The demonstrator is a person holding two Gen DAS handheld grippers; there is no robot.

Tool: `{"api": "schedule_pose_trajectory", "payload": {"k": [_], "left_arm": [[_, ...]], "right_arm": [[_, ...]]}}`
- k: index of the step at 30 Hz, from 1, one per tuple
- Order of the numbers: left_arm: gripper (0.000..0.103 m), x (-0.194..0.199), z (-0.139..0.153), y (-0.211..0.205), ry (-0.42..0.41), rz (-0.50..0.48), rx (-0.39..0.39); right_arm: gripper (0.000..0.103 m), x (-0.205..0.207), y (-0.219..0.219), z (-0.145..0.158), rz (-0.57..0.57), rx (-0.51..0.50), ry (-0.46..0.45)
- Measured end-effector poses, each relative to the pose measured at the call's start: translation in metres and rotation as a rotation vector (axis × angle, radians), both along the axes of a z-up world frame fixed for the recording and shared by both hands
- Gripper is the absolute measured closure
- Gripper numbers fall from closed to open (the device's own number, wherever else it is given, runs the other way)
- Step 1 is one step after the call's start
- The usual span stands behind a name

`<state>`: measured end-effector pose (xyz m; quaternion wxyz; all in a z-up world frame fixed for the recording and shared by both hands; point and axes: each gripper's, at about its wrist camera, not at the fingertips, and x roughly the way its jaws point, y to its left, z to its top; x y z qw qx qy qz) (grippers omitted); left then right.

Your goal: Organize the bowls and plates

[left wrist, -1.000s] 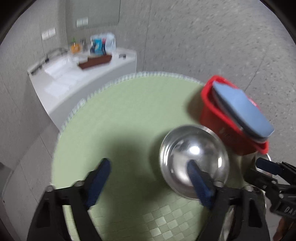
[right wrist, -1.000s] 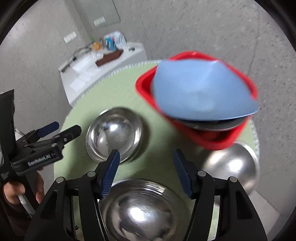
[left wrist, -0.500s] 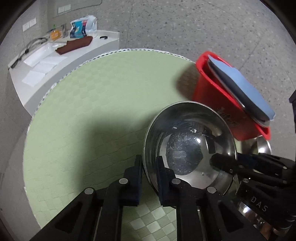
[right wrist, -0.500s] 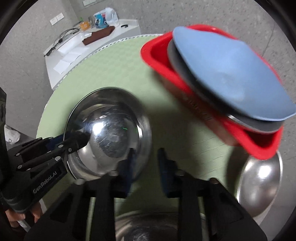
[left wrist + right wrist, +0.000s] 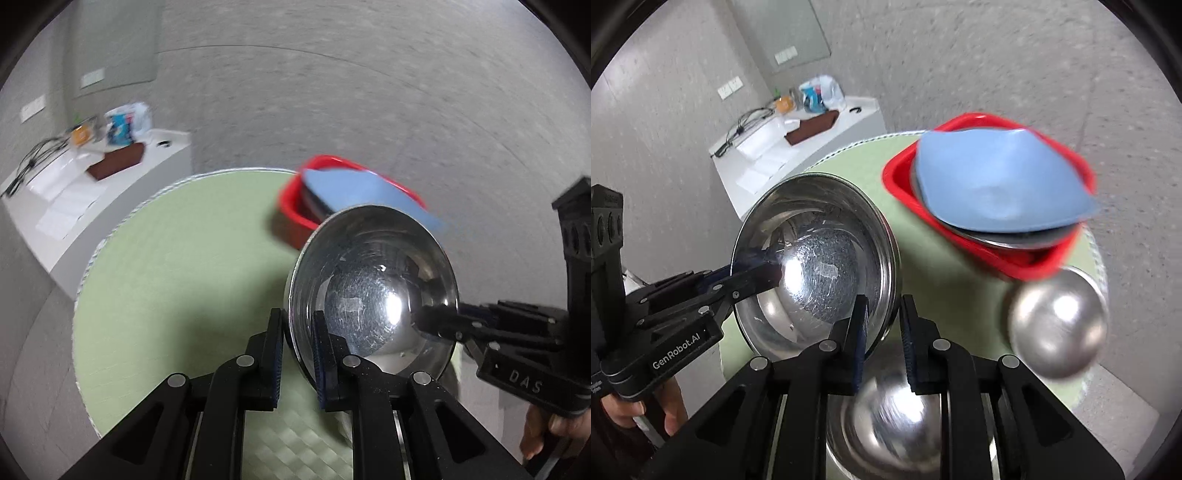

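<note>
A steel bowl (image 5: 373,295) (image 5: 816,258) is held tilted above the round green table (image 5: 177,266). My left gripper (image 5: 297,354) is shut on its near rim. My right gripper (image 5: 881,336) is shut on the opposite rim; it shows in the left wrist view (image 5: 436,325). The left gripper shows in the right wrist view (image 5: 753,275). A red basket (image 5: 990,251) holds a blue plate (image 5: 997,188) leaning on darker plates. Another steel bowl (image 5: 1056,325) lies overturned at the right, and a third (image 5: 886,417) sits below my right fingers.
A white counter (image 5: 798,147) with papers, a brown box and bags stands beyond the table's far left edge. The floor is grey speckled stone. The table edge runs close behind the red basket (image 5: 295,218).
Both grippers shut on the steel bowl's opposite rims and lifted it off the table, tilting it up. A second ago both were open above the table.
</note>
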<state>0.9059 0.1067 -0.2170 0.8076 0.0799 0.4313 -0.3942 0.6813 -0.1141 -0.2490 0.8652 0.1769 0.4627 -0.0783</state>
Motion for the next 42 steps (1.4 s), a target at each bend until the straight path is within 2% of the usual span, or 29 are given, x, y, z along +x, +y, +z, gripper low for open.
{"api": "schedule_pose_trajectory", "payload": {"k": [7,15,21,23,25,28,33,36,38,39,42], "left_arm": [[0.092,-0.042,-0.021,-0.016,0.031,-0.126,0.098],[0.091,-0.056,-0.036,-0.02,0.033,-0.148,0.176],[0.076,-0.061,-0.039,-0.025,0.026,-0.153,0.174],[0.07,-0.06,-0.044,-0.033,0.033,-0.152,0.17],[0.063,-0.062,-0.043,-0.034,0.027,-0.153,0.166],[0.057,-0.061,-0.043,-0.036,0.023,-0.152,0.157],[0.047,-0.059,-0.035,-0.037,0.009,-0.132,0.125],[0.041,-0.057,-0.024,-0.041,-0.001,-0.122,0.089],[0.037,-0.055,-0.018,-0.048,-0.008,-0.116,0.075],[0.036,-0.054,-0.015,-0.052,-0.013,-0.112,0.072],[0.033,-0.051,-0.014,-0.069,-0.005,-0.106,0.071]], "right_arm": [[0.086,-0.049,0.0,-0.016,-0.067,-0.051,0.069],[0.086,-0.057,0.006,-0.048,-0.075,-0.061,0.153],[0.086,-0.058,0.006,-0.06,-0.069,-0.038,0.182],[0.083,-0.059,0.005,-0.064,-0.069,-0.033,0.19],[0.082,-0.06,0.004,-0.062,-0.08,-0.042,0.187],[0.082,-0.063,-0.001,-0.061,-0.091,-0.017,0.176],[0.073,-0.067,-0.006,-0.056,-0.074,0.027,0.146],[0.059,-0.073,-0.013,-0.044,-0.072,0.05,0.094],[0.04,-0.077,-0.02,-0.034,-0.089,0.03,0.068],[0.036,-0.081,-0.027,-0.028,-0.087,0.035,0.038],[0.034,-0.087,-0.048,-0.021,-0.112,0.033,0.013]]}}
